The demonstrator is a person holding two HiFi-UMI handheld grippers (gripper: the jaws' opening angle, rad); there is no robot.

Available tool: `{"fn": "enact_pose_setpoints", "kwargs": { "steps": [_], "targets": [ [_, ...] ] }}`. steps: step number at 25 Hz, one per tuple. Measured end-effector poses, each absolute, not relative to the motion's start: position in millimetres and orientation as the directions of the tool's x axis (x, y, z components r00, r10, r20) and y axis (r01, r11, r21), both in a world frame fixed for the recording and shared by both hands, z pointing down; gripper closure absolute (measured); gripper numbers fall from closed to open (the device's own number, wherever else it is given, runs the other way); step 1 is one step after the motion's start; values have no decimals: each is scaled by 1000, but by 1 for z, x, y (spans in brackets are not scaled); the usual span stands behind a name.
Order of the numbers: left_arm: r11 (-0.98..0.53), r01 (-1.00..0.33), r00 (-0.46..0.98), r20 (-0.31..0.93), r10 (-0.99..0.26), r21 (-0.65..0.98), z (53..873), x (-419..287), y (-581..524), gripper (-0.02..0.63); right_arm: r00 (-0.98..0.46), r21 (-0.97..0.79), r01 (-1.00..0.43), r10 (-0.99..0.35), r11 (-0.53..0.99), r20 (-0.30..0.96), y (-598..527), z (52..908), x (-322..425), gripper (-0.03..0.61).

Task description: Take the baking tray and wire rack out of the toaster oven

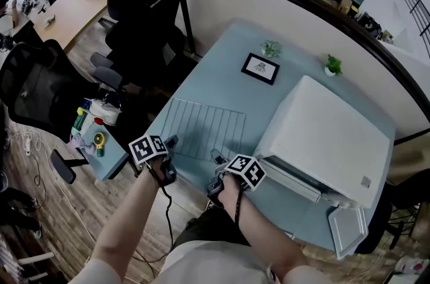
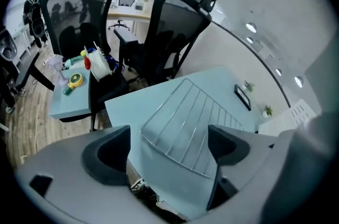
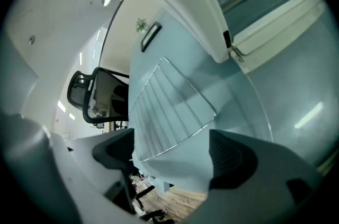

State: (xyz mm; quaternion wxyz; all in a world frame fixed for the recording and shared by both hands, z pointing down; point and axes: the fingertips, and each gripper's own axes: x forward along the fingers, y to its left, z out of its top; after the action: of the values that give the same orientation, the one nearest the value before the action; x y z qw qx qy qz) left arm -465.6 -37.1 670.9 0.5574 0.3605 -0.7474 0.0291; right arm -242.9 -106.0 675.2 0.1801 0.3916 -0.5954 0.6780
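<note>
Rack (image 1: 205,128) lies flat on the worktop (image 1: 295,68) left of the oven (image 1: 329,135), long side along the near edge, just ahead of the left gripper (image 2: 167,149) and right gripper (image 3: 174,154), jaws spread and empty; the tray (image 1: 349,229) sits at the near right corner.

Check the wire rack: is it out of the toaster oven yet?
Out. The wire rack lies flat on the blue table, to the left of the white toaster oven, wholly outside it.
</note>
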Motion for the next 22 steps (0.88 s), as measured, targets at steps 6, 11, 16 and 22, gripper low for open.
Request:
{"fn": "enact_pose_setpoints", "kwargs": {
  "steps": [6, 11, 16, 22],
  "targets": [
    [622, -664, -109, 770, -628, 414, 622, -443, -51, 179, -706, -731, -682, -239, -24, 667, -109, 621, -248, 171],
    [439, -849, -128, 691, -712, 294, 558, -425, -72, 181, -764, -744, -640, -257, 191, 592, -113, 561, -251, 240],
    [298, -933, -132, 582, -802, 200, 494, -407, -92, 202, -797, -699, -603, -329, 385, 506, -122, 495, -237, 356],
    [131, -985, -70, 434, -898, 114, 414, -365, -117, 285, -802, -513, -598, -463, 616, 379, -136, 410, -201, 412]
  ]
}}
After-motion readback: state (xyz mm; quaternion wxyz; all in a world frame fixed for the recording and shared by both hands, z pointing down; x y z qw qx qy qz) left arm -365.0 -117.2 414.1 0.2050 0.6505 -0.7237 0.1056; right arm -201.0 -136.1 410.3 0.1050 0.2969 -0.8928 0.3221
